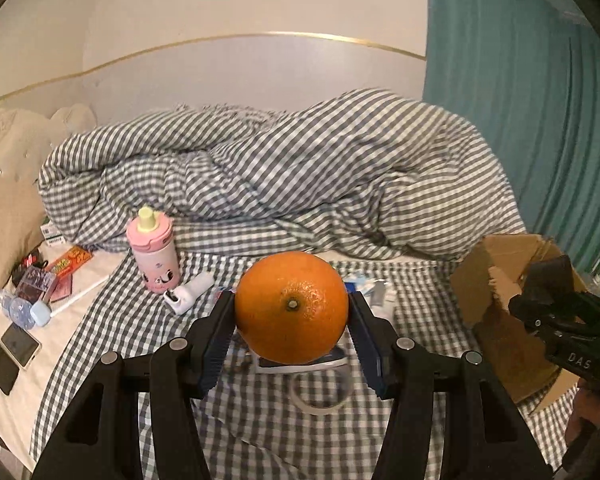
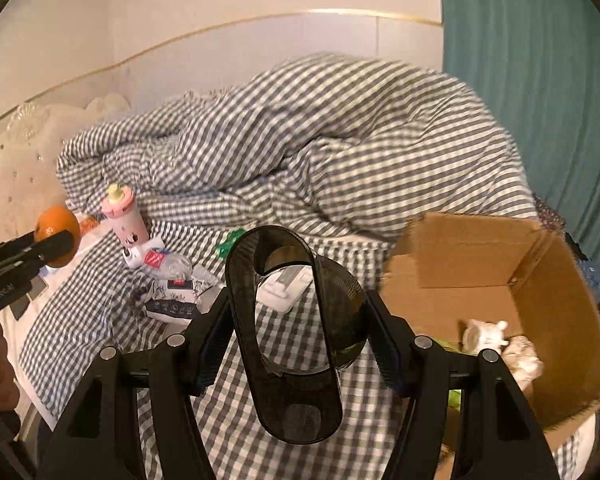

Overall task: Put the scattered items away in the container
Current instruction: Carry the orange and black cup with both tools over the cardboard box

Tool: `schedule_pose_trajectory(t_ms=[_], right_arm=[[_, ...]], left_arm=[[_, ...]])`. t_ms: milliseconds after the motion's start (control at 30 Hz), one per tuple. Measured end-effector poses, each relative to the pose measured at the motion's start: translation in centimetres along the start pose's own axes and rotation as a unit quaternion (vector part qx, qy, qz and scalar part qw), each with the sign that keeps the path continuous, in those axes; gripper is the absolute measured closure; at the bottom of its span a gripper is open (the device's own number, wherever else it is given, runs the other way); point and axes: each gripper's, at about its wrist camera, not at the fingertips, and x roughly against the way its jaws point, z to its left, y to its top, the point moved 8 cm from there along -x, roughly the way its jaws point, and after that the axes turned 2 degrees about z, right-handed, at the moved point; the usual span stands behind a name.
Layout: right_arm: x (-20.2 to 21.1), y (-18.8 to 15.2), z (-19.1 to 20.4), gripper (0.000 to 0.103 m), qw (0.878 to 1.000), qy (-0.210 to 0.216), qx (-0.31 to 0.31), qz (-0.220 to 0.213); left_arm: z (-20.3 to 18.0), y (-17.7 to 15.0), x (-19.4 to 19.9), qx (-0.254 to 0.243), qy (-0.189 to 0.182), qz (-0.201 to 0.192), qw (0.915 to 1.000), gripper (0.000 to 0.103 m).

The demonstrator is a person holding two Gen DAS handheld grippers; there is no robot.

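My left gripper [image 1: 292,308] is shut on an orange [image 1: 292,307] and holds it above the checked bed sheet; the orange also shows at the left in the right wrist view [image 2: 56,230]. My right gripper [image 2: 296,304] is shut on a dark smoky see-through cup with a long loop handle [image 2: 288,344], held above the sheet just left of the open cardboard box [image 2: 556,312]. The box [image 1: 500,312] holds a white figurine [image 2: 486,334] and a pale soft item [image 2: 522,356]. The right gripper shows at the right edge of the left wrist view [image 1: 572,320].
A pink bottle [image 1: 154,254], a white device [image 1: 188,294], a tape ring [image 1: 320,392], packets [image 2: 172,300] and a green item [image 2: 230,242] lie on the sheet. Phones [image 1: 10,350] and small items sit at the left. A rumpled checked duvet [image 1: 300,168] lies behind. Teal curtain [image 1: 520,80] at right.
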Motion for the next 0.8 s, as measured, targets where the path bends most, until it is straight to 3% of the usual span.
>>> schedule_pose_trajectory(t_ms=[367, 800], right_arm=[[7.4, -0.4, -5.3, 0.04, 0.998, -0.036, -0.024, -0.041], [14.6, -2.6, -14.1, 0.04, 0.991, -0.096, -0.067, -0.069]], left_arm=[[-7.2, 1.1, 4.5, -0.031, -0.032, -0.032, 0.9985, 0.046], [-18.3, 0.5, 7.1, -0.081, -0.102, -0.05, 0.9903, 0.046]])
